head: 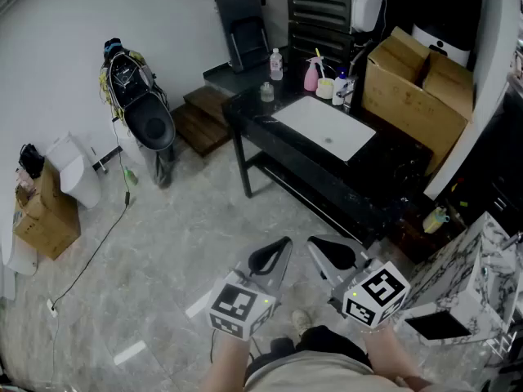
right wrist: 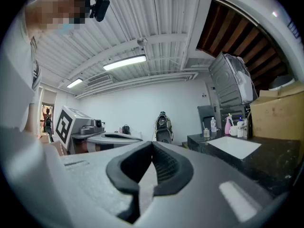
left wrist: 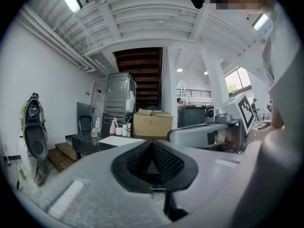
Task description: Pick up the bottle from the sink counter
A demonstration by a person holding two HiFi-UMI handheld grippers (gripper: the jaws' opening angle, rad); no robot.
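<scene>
A clear bottle (head: 276, 64) with a white label stands at the far left end of the black sink counter (head: 270, 125), beside a small jar (head: 266, 92). It also shows far off in the left gripper view as the bottle (left wrist: 97, 125) and in the right gripper view as the bottle (right wrist: 213, 124). My left gripper (head: 282, 244) and right gripper (head: 318, 244) hang side by side over the floor, well short of the counter. Both point level toward it, jaws shut with nothing between them.
A white sink (head: 325, 127), a pink spray bottle (head: 311, 73), a white cup (head: 324, 88) and a large cardboard box (head: 417, 88) share the counter. A scooter (head: 140, 104), wooden steps (head: 200, 119) and a black chair (head: 243, 27) stand left of it. A marble-patterned box (head: 470, 272) sits at the right.
</scene>
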